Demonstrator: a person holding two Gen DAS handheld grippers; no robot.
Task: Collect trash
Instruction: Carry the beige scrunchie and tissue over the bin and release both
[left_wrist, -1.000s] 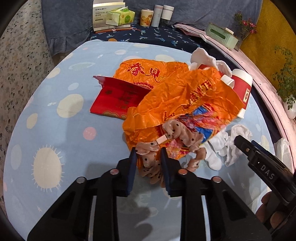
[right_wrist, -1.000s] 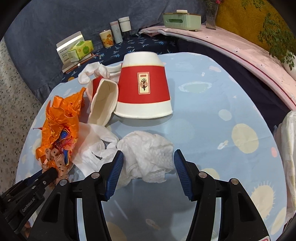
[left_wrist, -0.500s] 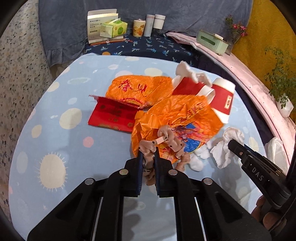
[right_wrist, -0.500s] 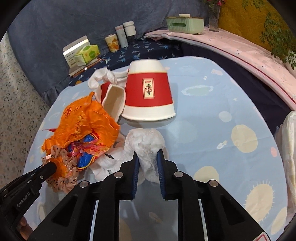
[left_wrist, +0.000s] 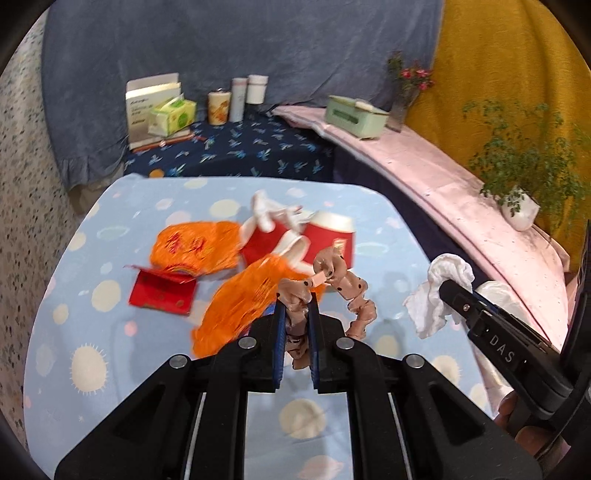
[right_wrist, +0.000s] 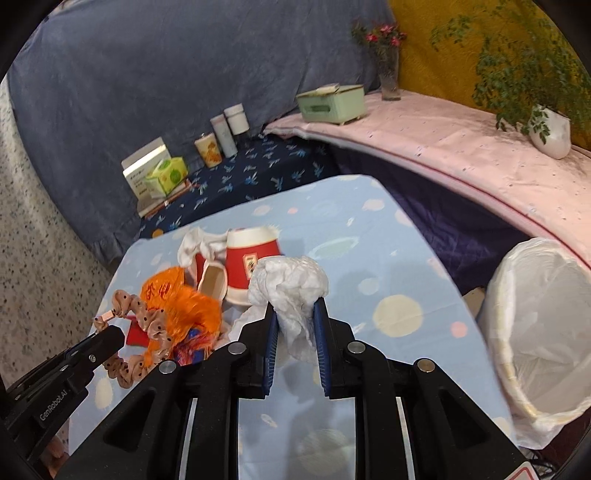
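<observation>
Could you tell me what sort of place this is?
Probably a home room set up for tidying: a cloth-covered table strewn with rubbish, a lined bin beside it, a potted plant on a ledge.

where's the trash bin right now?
The white-lined bin shows only in the right wrist view, at the right edge beside the blue table, below the pink ledge and right of the right tongs gripping the crumpled tissue.
</observation>
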